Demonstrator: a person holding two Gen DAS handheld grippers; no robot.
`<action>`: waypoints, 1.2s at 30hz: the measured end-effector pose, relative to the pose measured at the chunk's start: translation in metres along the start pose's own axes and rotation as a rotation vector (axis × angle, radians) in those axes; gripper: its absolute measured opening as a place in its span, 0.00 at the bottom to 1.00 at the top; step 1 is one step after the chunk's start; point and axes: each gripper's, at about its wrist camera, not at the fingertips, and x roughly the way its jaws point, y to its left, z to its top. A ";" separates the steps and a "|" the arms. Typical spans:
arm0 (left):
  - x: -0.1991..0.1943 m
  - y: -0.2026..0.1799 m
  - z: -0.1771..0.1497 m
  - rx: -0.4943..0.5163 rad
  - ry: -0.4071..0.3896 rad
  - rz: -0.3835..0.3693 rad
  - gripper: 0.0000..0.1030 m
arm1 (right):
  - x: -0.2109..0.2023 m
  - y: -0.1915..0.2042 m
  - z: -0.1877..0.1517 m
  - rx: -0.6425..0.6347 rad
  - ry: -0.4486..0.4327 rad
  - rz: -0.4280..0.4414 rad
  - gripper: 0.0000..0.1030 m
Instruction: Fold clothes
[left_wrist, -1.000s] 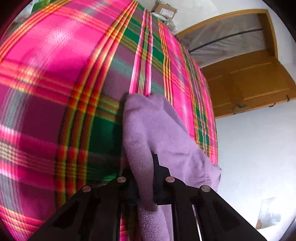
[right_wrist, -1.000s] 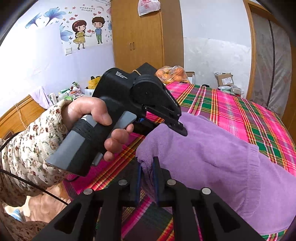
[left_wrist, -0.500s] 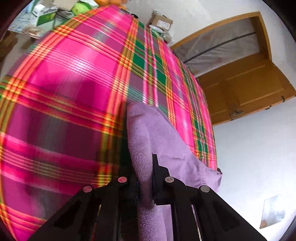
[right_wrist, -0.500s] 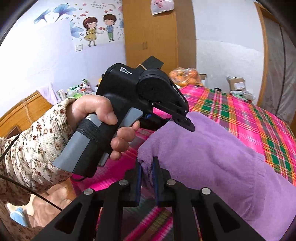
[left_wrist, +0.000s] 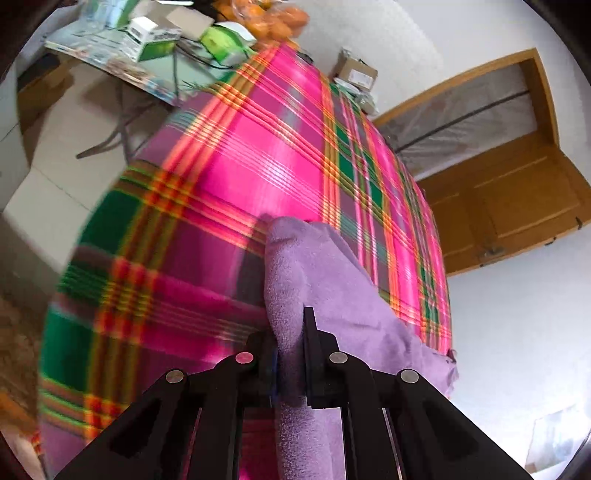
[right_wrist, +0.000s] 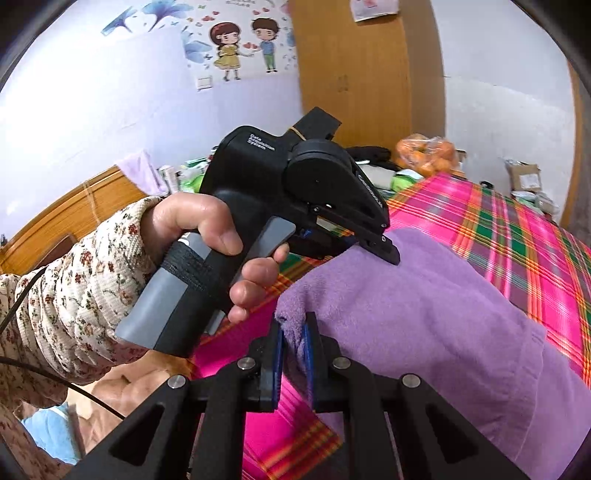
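Purple fleece garment (right_wrist: 424, 314) lies lifted over the plaid bedspread (left_wrist: 229, 192), pinched along one edge by both grippers: left gripper (left_wrist: 290, 354) and right gripper (right_wrist: 293, 339) each clamp narrow jaws on its cloth.

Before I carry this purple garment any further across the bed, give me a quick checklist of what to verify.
1. Left claw shut on the purple garment: ok.
2. Right claw shut on its edge: ok.
3. Fabric between the two claws smooth: cannot tell.
4. Plaid bedspread bare ahead of the garment: ok.
5. Far end of the garment resting on the bed: cannot tell.
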 end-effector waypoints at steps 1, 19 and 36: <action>-0.002 0.003 0.000 -0.006 -0.004 0.006 0.10 | 0.003 0.001 0.001 -0.004 0.002 0.008 0.10; -0.035 0.020 -0.001 -0.088 -0.082 0.104 0.20 | -0.005 -0.032 -0.004 0.130 0.029 0.094 0.28; -0.004 -0.136 -0.072 0.316 -0.102 0.051 0.24 | -0.165 -0.180 -0.093 0.544 -0.176 -0.388 0.32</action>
